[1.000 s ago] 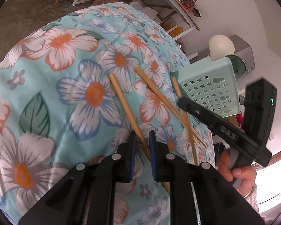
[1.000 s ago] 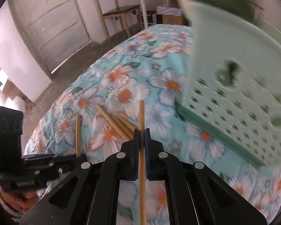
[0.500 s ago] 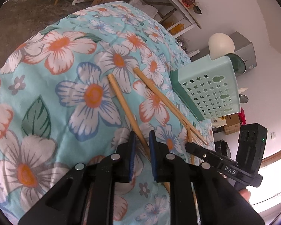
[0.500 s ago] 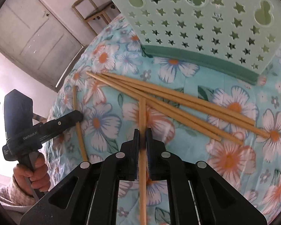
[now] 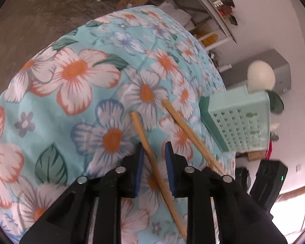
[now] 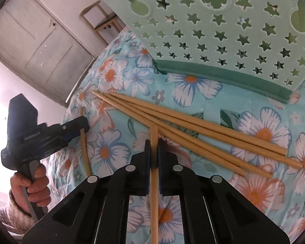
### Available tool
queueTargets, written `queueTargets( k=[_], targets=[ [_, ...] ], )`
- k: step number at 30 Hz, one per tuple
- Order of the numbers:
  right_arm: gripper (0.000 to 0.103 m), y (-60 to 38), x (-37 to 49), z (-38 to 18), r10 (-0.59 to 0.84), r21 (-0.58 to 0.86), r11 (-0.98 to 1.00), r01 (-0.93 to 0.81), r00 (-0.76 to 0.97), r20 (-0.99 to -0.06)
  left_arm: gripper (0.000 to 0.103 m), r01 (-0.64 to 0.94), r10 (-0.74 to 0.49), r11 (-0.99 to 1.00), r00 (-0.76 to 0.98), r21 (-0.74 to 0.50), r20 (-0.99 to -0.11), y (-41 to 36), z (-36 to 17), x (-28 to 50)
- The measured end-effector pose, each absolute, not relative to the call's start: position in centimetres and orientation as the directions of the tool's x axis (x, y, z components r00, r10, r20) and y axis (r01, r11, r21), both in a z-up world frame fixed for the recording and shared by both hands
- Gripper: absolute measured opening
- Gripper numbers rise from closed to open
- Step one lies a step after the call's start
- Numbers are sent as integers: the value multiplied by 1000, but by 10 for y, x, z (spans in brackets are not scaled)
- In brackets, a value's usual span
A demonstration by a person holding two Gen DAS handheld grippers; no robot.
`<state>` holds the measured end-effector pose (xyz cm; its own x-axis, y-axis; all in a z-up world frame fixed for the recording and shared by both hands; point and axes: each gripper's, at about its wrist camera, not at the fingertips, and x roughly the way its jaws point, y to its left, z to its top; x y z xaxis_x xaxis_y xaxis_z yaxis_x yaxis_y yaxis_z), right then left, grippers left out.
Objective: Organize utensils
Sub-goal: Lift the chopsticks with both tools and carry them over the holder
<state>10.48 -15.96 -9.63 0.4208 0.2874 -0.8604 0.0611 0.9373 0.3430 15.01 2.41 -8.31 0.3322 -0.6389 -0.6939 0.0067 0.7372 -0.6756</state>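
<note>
Two grippers work over a floral cloth [image 5: 75, 77] here, and going left to right: the left gripper [image 5: 152, 152] has spread its pads, which a second ago stood nearly closed around the lone chopstick [image 5: 152, 158]; that stick now lies loose on the cloth between the parted pads, touching neither as far as the left view shows, its long axis running from near the camera up and slightly leftward, blunt end pointing away. By my reading that means this stick has been let go rather than picked up. Beside it to the right another pair of sticks [image 5: 185, 126] slants the same way toward the green holder [image 5: 240, 118]. In the right view the right gripper [image 6: 154, 142] stays clamped on its own chopstick [image 6: 154, 183], which stands along the fingers, tip forward, just reaching the pile [image 6: 193, 130]. The gripper has swung down from the holder [image 6: 213, 30] toward that pile, whose four sticks fan from upper left to lower right, so the held stick seems headed to join them, crossing their axis almost squarely and needing a turn to lie alongside
</note>
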Motion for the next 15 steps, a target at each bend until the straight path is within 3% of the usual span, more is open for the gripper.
queueTargets(
  k=[1,5,10,15],
  targets=[
    [5,-161,103,-92,290,346,936,56,433,-854,10,-5,-636,735,340,-678,-693,25,-83,151],
    [5,-173,92,-64,285,349,936,39,496,-820,9,-8,-645,712,390,-703,-657,34,-71,146],
    [5,-187,70,-7,255,337,942,15,622,-741,7,144,-660,706,487,-693,-572,32,-19,131],
    [5,-198,43,46,219,333,943,2,749,-625,5,347,-673,717,571,-605,-471,15,41,112]
  ],
)
